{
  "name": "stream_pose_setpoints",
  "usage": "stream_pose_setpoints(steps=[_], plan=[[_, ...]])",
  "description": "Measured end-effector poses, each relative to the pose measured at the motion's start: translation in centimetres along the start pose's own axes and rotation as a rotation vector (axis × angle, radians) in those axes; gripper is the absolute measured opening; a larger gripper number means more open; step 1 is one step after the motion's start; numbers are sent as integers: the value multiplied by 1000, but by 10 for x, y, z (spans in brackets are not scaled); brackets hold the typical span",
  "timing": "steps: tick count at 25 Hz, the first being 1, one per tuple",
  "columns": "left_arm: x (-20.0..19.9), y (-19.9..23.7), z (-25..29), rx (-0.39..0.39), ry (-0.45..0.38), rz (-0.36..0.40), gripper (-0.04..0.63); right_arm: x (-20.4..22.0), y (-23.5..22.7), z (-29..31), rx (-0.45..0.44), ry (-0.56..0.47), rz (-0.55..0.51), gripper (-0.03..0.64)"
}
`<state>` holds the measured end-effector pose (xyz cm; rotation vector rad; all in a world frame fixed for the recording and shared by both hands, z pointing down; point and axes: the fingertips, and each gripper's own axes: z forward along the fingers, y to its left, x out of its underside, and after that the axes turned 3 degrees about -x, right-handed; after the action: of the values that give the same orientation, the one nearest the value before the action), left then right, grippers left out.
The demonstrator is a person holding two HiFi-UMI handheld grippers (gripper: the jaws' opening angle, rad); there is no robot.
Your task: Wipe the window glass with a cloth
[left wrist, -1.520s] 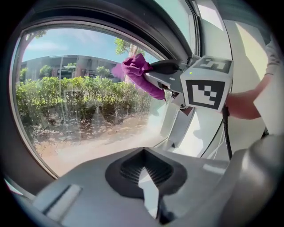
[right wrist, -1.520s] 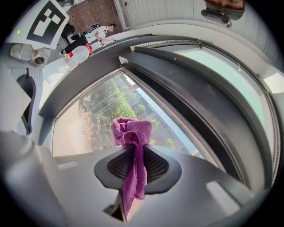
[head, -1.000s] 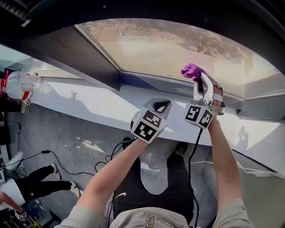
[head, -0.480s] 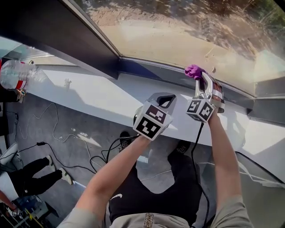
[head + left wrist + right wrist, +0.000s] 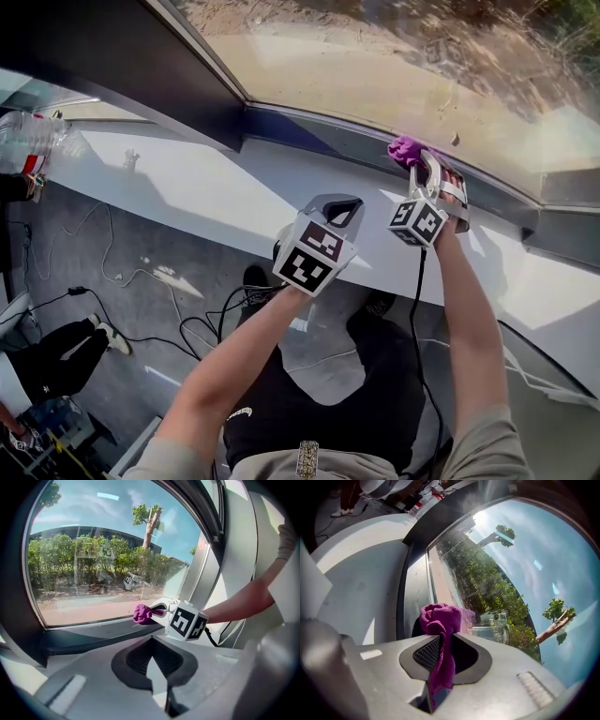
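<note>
At right gripper (image 5: 417, 161) tip: purple cloth (image 5: 439, 620), bunched, pinched between closed jaws, touching or just short of window glass (image 5: 394, 56) bottom edge.
Beside it, left gripper (image 5: 339, 206): jaws together, empty, over sill (image 5: 216, 202).
Progress: probably mid-wipe; cleaned share of glass unreadable.

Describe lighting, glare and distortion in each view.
Head view: hard sunlight bleaches the white sill, edges curved. Left gripper view: strong fisheye bends the window frame, corners dark. Right gripper view: sun flare at top; purple cloth sharp, faintly mirrored in the glass.
</note>
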<state>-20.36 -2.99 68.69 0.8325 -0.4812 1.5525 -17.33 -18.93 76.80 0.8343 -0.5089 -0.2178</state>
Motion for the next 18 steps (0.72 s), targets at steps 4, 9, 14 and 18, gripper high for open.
stream_pose_setpoints(steps=[4,9,14,18], plan=[[2,-4,6,0,26,10,0,9,-3,-3,-16,10,-7,81],[-7,-14,10,18,38,23,0,33,-15,-11,-28,55,-7,81],[-27,-38,16,46,27,49,0,44,-41,-31,8,43,-17,81],[-41,-52,12,70,24,76,0,34,-70,-56,67,8,1,81]])
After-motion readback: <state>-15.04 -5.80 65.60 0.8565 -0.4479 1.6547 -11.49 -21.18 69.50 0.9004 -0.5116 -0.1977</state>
